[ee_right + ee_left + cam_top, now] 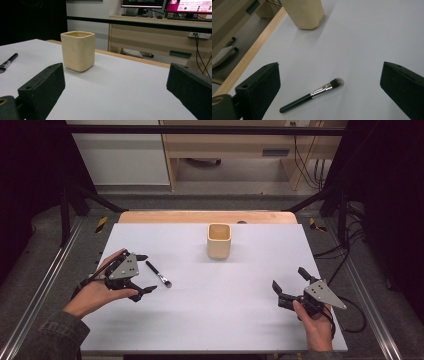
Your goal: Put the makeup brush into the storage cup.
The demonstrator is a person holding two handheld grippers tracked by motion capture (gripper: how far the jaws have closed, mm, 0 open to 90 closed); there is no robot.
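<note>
A black-handled makeup brush (159, 274) with a silver ferrule lies flat on the white table, just right of my left gripper (146, 273). In the left gripper view the brush (312, 94) lies between the wide-open jaws, on the table and untouched. A cream square cup (219, 241) stands upright at the table's far middle, seen also in the left gripper view (303, 12) and the right gripper view (78, 50). My right gripper (290, 279) is open near the front right with nothing between its jaws.
The white table top (215, 320) has a wooden strip (207, 216) along its far edge. Black frame bars and cables stand at both sides. A desk with monitors (190, 6) lies beyond the table.
</note>
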